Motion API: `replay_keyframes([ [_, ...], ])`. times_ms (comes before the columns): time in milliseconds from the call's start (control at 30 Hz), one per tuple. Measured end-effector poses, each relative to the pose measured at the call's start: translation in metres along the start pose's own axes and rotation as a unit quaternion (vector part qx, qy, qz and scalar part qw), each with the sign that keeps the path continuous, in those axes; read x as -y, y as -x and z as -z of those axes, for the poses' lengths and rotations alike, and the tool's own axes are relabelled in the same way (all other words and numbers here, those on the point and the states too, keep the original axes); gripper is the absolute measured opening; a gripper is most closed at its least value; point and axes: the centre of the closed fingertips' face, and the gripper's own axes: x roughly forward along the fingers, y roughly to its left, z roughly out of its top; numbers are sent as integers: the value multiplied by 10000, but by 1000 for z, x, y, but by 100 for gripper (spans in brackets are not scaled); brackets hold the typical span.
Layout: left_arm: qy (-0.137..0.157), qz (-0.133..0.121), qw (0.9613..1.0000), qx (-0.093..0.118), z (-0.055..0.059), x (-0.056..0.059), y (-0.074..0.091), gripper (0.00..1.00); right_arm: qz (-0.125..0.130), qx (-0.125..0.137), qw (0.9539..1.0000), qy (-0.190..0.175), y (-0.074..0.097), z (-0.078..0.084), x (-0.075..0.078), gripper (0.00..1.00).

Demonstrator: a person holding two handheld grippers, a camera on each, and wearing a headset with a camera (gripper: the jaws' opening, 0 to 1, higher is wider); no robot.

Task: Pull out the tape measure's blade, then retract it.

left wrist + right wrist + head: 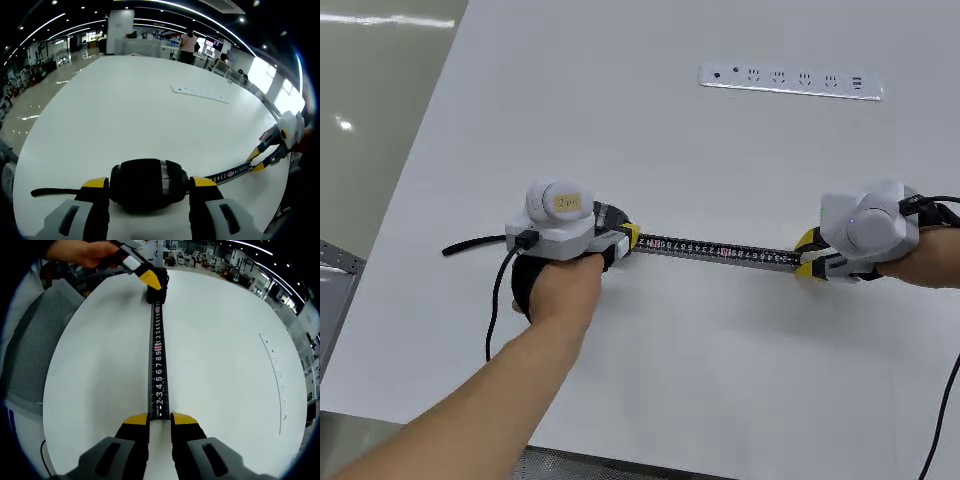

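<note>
L gripper (149, 183) clenched on case (160, 289) | R gripper (160, 419) pinching blade (720, 250) tip | blade drawn out low over table (670, 380), axis 9–3 in head view | from my R jaws, case dead at 12 | pull-out looks done; retract means walking R toward 12, L holding.
</note>
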Motion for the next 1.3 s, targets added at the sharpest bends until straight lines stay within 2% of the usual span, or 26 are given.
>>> replay_keyframes([
  [433, -31, 11, 10000, 8, 0, -1, -1, 61, 30, 3, 10000, 32, 0, -1, -1, 16],
  [833, -148, -15, 9999, 42, 0, -2, -1, 58, 128, -32, 9997, 204, 0, 0, 0, 14],
  [1300, -166, 4, 9998, 80, 0, -2, -1, 58, 161, 25, 9997, 192, -4, -9, 2, 14],
])
